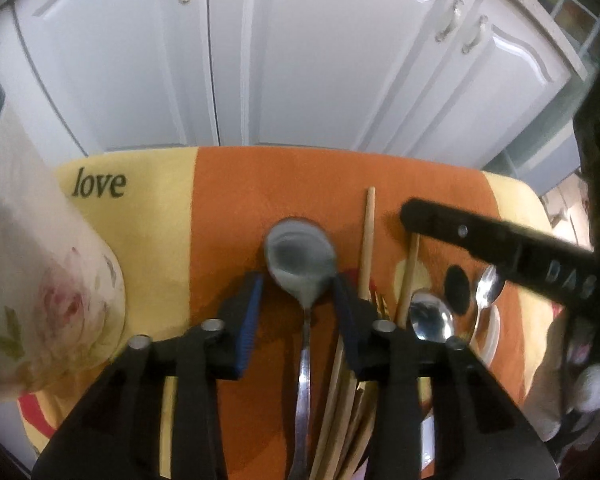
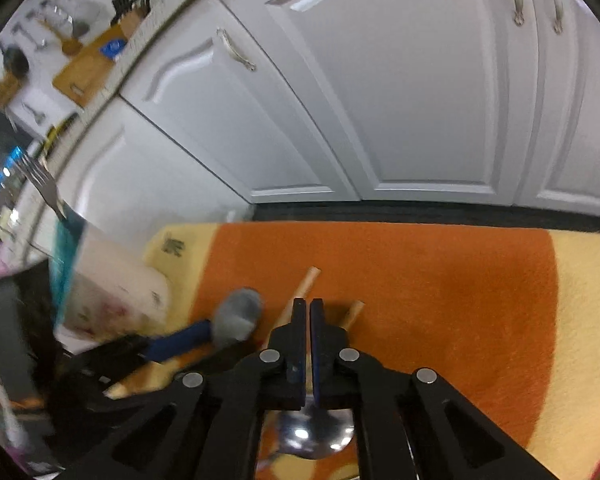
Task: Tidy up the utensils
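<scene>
Left tool [image 1: 300, 284]: fingers spread, straddling the neck of a large spoon [image 1: 301, 258] whose bowl lies at frame centre on the orange towel [image 1: 260, 184]; contact with the pads cannot be confirmed. Right tool [image 2: 309, 312]: fingers pressed nearly together at lower centre, above a spoon bowl [image 2: 316, 432]. Chopsticks [image 1: 367, 236] lie just right of the large spoon; a floral cup [image 1: 52, 280] occupies the left edge.

left wrist: low, close, faces cabinets [image 1: 300, 60] | right wrist: same | shared: orange towel [image 2: 420, 280], cabinets
</scene>
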{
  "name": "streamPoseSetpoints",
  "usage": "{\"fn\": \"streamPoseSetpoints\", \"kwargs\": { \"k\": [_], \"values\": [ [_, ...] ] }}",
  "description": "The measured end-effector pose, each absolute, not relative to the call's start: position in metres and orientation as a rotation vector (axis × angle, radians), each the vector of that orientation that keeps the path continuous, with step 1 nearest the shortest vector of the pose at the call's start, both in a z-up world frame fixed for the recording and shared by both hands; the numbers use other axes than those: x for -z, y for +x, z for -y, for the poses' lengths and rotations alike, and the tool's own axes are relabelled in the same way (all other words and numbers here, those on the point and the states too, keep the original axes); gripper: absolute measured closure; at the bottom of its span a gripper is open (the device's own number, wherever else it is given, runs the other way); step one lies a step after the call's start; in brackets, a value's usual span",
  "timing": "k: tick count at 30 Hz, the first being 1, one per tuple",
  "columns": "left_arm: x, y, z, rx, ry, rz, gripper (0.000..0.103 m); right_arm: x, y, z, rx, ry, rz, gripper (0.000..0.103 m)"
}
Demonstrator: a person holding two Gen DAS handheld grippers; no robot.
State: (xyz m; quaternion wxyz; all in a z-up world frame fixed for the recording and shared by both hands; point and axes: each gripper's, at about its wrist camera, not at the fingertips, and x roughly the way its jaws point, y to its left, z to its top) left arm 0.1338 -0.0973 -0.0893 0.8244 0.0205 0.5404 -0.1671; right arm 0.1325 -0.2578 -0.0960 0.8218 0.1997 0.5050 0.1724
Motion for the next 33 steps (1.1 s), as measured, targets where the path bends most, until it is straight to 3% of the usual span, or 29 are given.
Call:
{"fn": "streamPoseSetpoints", "kwargs": {
  "k": [1, 2, 3, 8, 11, 14, 16, 18, 20, 22, 26, 29, 33],
  "values": [
    [0.093, 0.139, 0.102, 0.361, 0.046, -1.148, 0.081, 0.095, 0.134, 0.257, -0.367, 0.43, -1.076, 0.095],
    [0.093, 0.138, 0.101, 0.374, 0.041, -1.149, 0.095, 0.094, 0.136, 0.258, -0.36, 0.426, -1.08, 0.091],
    [0.094, 0.138, 0.102, 0.383, 0.037, -1.149, 0.101, 0.093, 0.137, 0.258, -0.353, 0.424, -1.083, 0.09],
    [0.089, 0.124, 0.094, 0.388, 0.011, -1.144, 0.103, 0.093, 0.14, 0.257, -0.342, 0.459, -1.102, 0.089],
    [0.082, 0.11, 0.087, 0.401, 0.016, -1.131, 0.103, 0.095, 0.142, 0.247, -0.355, 0.453, -1.129, 0.073],
    [0.071, 0.099, 0.083, 0.414, 0.011, -1.111, 0.103, 0.099, 0.15, 0.231, -0.331, 0.386, -1.17, 0.072],
    [0.063, 0.094, 0.077, 0.415, 0.003, -1.094, 0.103, 0.101, 0.156, 0.219, -0.306, 0.313, -1.165, 0.076],
    [0.056, 0.089, 0.072, 0.417, -0.002, -1.079, 0.103, 0.101, 0.158, 0.21, -0.26, 0.228, -1.135, 0.091],
    [0.055, 0.088, 0.071, 0.414, 0.002, -1.073, 0.103, 0.102, 0.157, 0.208, -0.252, 0.206, -1.095, 0.092],
    [0.056, 0.087, 0.069, 0.411, -0.002, -1.075, 0.103, 0.1, 0.153, 0.214, -0.258, 0.251, -1.092, 0.103],
    [0.064, 0.094, 0.067, 0.412, -0.028, -1.097, 0.1, 0.082, 0.134, 0.227, -0.294, 0.281, -1.036, 0.103],
    [0.073, 0.108, 0.075, 0.41, -0.025, -1.11, 0.083, 0.076, 0.124, 0.231, -0.305, 0.283, -1.028, 0.103],
    [0.082, 0.121, 0.085, 0.384, -0.006, -1.117, 0.082, 0.081, 0.122, 0.236, -0.331, 0.34, -1.054, 0.103]
  ]
}}
